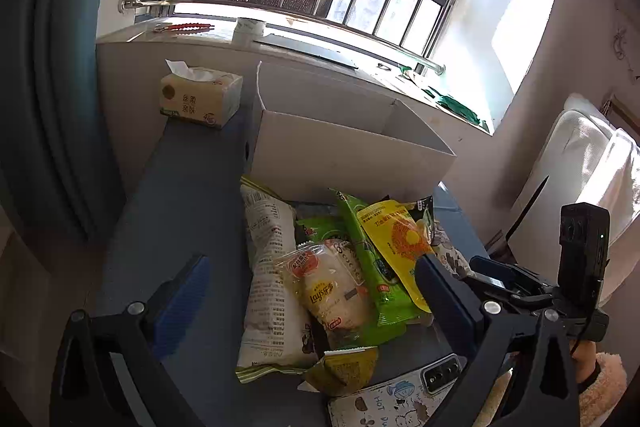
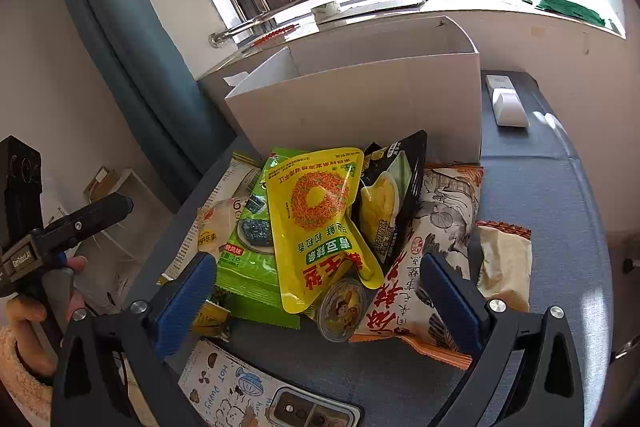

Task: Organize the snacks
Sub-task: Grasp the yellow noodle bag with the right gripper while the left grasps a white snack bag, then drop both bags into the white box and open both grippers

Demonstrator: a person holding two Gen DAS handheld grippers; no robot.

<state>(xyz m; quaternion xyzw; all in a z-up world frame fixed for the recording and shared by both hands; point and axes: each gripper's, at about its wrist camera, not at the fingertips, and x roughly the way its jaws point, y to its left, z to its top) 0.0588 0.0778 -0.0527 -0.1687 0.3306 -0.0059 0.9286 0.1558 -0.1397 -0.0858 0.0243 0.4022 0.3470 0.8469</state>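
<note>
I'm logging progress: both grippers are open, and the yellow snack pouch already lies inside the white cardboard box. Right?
Not quite. The yellow snack pouch still lies on the snack pile in front of the white cardboard box, as the right wrist view shows. Both the left gripper and right gripper are open.

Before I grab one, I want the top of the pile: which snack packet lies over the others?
The yellow pouch with the orange noodle ring printed on it. It overlaps the green seaweed packet and the black packet; nothing covers it.
</note>
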